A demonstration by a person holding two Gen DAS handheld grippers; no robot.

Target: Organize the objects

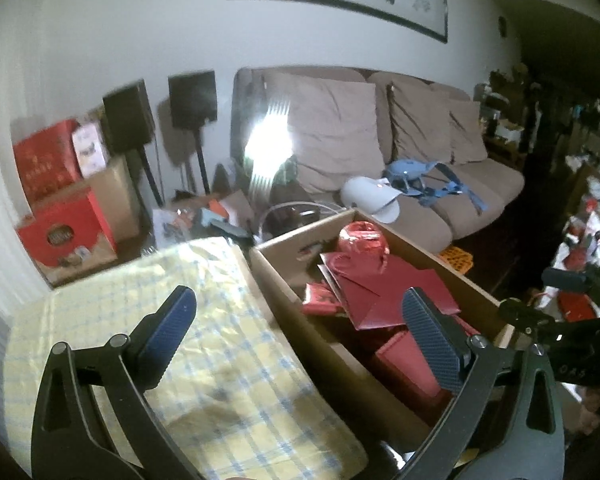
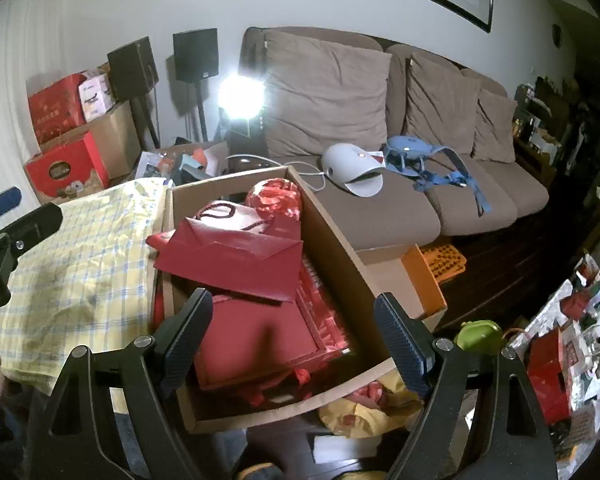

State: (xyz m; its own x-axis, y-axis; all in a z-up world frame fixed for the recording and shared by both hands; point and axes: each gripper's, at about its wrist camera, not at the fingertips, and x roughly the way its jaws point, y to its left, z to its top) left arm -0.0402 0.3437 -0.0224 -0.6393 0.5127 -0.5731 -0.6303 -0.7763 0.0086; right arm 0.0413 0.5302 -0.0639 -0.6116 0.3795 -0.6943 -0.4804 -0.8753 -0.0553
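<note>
two claws in view, both with jaws spread wide and nothing between the pads. left claw [image 1: 298, 344] hangs over the seam between a yellow checked cloth [image 1: 204, 344] and an open cardboard box [image 1: 284, 300]; its left finger sits above the cloth, its right finger above the box interior. right claw [image 2: 296, 340] hangs over the near end of the same box [image 2: 340, 248], pointing down into it; no pad touches the contents. the right claw's own view catches part of the left claw at the far left edge, over the cloth.

box contents: a flat red bag [image 2: 236, 256] with a dark cord handle lies on top, tilted; a red box [image 2: 256, 340] lies beneath it at the near end; a shiny red bundle [image 2: 276, 200] sits at the far end. more red paper items fill the gaps, details unclear. the cloth covers the surface just left of the box, touching its side.

outward: crumpled yellow and red wrapping [image 2: 364, 404] lies below the near right corner of the box. an orange box [image 2: 424, 280] stands just right of it. beyond is a brown sofa [image 2: 380, 208] carrying a white helmet-like object [image 2: 352, 172] and blue straps [image 2: 440, 168]. red cartons [image 2: 64, 120] are stacked at far left by two black speakers [image 2: 196, 54]. a bright lamp [image 2: 240, 94] glares beside the sofa.
</note>
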